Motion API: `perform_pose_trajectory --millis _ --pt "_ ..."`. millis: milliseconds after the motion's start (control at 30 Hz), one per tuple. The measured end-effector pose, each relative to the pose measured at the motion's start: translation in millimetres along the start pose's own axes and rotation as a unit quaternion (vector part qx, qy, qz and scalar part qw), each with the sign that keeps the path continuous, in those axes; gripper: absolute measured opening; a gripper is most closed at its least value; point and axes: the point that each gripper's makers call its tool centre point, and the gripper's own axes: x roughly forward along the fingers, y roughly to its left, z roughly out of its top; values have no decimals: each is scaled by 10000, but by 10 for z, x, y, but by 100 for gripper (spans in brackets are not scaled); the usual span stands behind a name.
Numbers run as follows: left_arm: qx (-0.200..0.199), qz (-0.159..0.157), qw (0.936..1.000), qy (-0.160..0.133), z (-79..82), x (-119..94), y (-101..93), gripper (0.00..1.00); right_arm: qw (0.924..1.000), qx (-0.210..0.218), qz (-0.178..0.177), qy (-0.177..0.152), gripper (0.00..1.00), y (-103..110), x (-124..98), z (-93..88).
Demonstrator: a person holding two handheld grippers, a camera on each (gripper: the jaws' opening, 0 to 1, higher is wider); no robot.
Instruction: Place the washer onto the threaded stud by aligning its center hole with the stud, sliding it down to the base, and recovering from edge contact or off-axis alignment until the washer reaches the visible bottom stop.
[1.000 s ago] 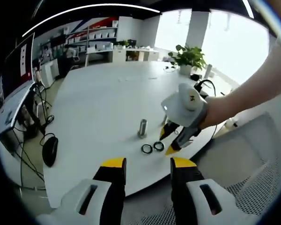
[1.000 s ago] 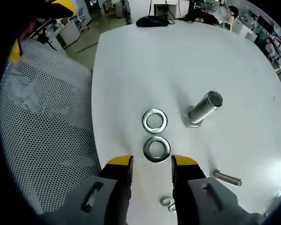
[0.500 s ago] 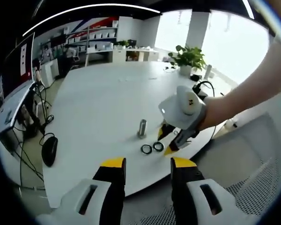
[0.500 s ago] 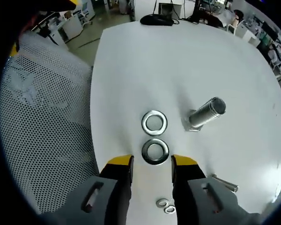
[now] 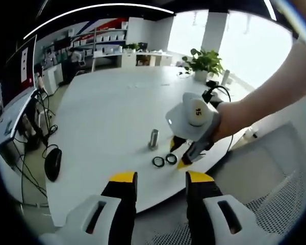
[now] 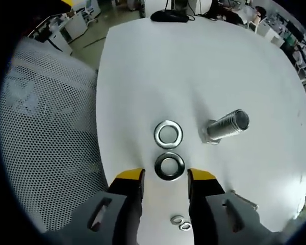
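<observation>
Small bolt (image 6: 243, 200) partly hidden behind right gripper's jaw; two tiny rings (image 6: 180, 221) between jaws, too small to identify.

The right gripper (image 5: 181, 153) carries a round white tag on top of its housing, seen in the left gripper view; its number reads 15. No other text is legible.

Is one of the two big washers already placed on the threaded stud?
No, both washers lie flat on the white table, beside the upright stud, in the right gripper view.
</observation>
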Motion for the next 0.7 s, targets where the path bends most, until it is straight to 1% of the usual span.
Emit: perform_pose_trajectory --millis 67,133,167,200,233,267,400,567,700 --pt "2 -5 10000 11 -4 1 -3 36 10000 -19 38 39 40 13 -1 6" --pt "11 -9 10000 15 -7 2 -5 36 9998 -168 74 -26 45 34 6 31" --pt "12 -4 10000 2 -3 0 -3 36 9997 -147 72 -187 49 37 17 72" --pt "5 -3 10000 -8 1 -2 -3 36 9995 -115 78 -280 52 42 15 83" --pt "-7 0 10000 -20 4 -3 -1 36 9987 -154 69 -480 54 41 24 119" --pt "-10 4 10000 -25 5 -4 1 35 9991 -45 61 -424 54 34 12 87" --pt "-16 -4 10000 -41 10 -5 -1 35 9992 -1 40 -407 53 34 22 90" --pt "-19 -13 10000 -36 9 -3 -6 35 9992 -139 88 -377 51 7 19 73" --pt "-44 -1 10000 -74 22 -6 3 35 9986 -225 109 -464 45 -35 -9 57"
